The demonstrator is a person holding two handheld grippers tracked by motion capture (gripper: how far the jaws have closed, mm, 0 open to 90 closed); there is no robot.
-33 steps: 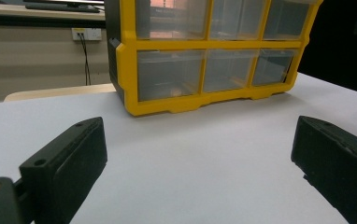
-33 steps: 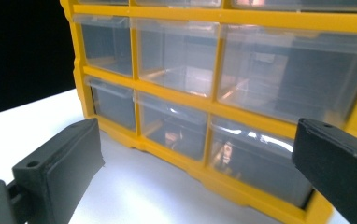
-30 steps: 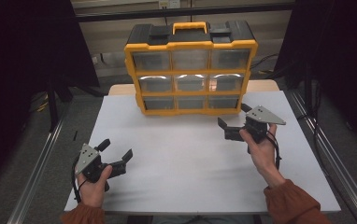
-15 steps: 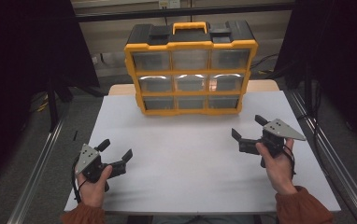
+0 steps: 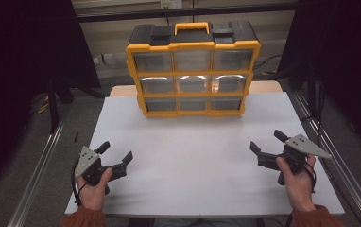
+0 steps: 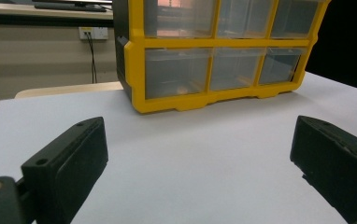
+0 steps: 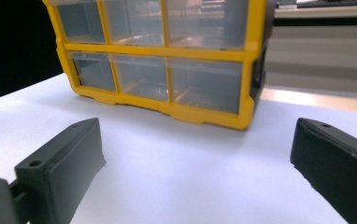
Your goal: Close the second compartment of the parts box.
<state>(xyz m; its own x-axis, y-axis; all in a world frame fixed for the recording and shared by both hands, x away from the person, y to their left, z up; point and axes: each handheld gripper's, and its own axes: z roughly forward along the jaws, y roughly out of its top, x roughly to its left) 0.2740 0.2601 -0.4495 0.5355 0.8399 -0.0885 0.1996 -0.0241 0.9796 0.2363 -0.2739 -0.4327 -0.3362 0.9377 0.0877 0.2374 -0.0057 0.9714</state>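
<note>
Drawer cabinet [image 5: 193, 71] is parked at 12 o'clock on the white table [image 5: 193, 161], both the left gripper [image 5: 117, 158] and right gripper [image 5: 266, 144] are held spread and empty, so one drawer front should probably be squared up on first.

Drawer cabinet [image 5: 193, 71] at table [image 5: 193, 151] rear; L tool [image 5: 117, 153] front-left, R tool [image 5: 267, 141] front-right.

Glossy plastic organizer [image 5: 193, 71], clear drawers [image 6: 179, 72], matt white tabletop [image 5: 193, 161]
</note>
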